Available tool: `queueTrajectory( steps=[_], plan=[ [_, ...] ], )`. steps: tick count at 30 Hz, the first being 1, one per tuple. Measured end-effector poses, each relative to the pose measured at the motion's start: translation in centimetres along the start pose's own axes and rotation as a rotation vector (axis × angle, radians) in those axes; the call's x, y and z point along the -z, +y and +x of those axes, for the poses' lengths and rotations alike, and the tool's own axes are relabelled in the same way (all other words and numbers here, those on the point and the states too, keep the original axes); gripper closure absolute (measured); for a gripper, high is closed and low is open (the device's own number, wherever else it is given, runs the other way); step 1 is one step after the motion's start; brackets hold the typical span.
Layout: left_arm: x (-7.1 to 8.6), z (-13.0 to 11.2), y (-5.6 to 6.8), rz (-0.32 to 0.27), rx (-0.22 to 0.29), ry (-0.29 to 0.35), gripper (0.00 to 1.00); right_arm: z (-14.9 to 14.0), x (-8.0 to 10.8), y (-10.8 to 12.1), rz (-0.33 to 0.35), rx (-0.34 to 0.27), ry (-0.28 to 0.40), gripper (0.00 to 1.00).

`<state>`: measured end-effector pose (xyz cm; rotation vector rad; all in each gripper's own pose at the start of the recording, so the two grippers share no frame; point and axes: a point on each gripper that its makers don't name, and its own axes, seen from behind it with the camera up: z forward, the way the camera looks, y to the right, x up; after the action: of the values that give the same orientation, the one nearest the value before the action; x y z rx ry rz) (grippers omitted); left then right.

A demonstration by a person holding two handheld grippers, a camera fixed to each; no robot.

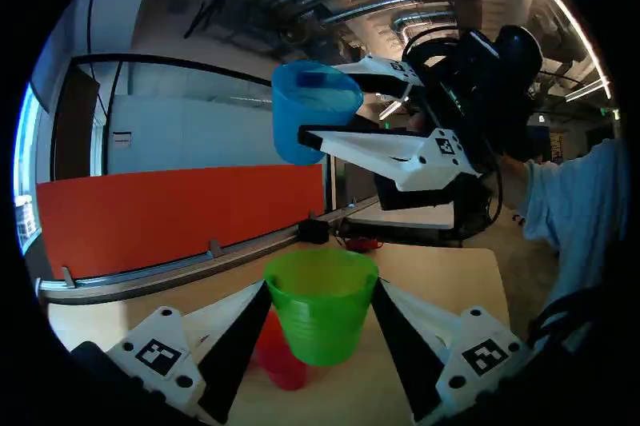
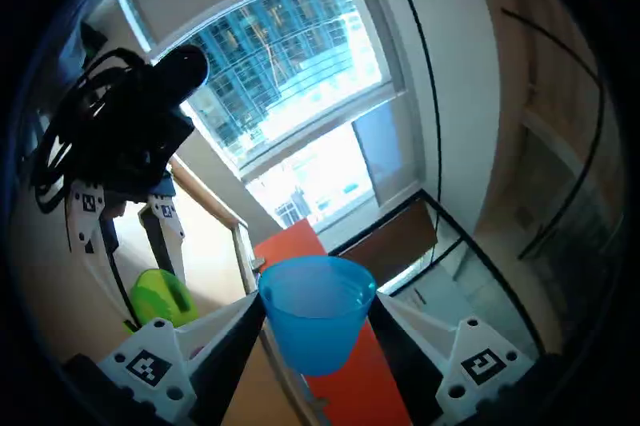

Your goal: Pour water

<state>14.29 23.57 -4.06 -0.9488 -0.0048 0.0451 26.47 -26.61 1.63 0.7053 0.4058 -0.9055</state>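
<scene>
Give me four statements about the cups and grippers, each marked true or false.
1. The left gripper grips a green cup. True.
2. The blue cup stands on the table. False: the right gripper holds it in the air, higher than the green cup.
3. A red cup is beside the green cup. True.
4. The right gripper is empty. False: it is shut on the blue cup.

Bright daylight glares through the window (image 2: 296, 106), a ceiling light strip (image 1: 572, 26) glows, edges curve and darken
</scene>
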Motion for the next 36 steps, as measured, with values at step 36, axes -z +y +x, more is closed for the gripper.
queueTrajectory(
  steps=[36],
  plan=[
    [1.0,0.7,-1.9,0.050,-0.022,-0.003,0.14,0.2,3.0,-3.1,0.134,-0.852,-0.018,0.10]
  ],
)
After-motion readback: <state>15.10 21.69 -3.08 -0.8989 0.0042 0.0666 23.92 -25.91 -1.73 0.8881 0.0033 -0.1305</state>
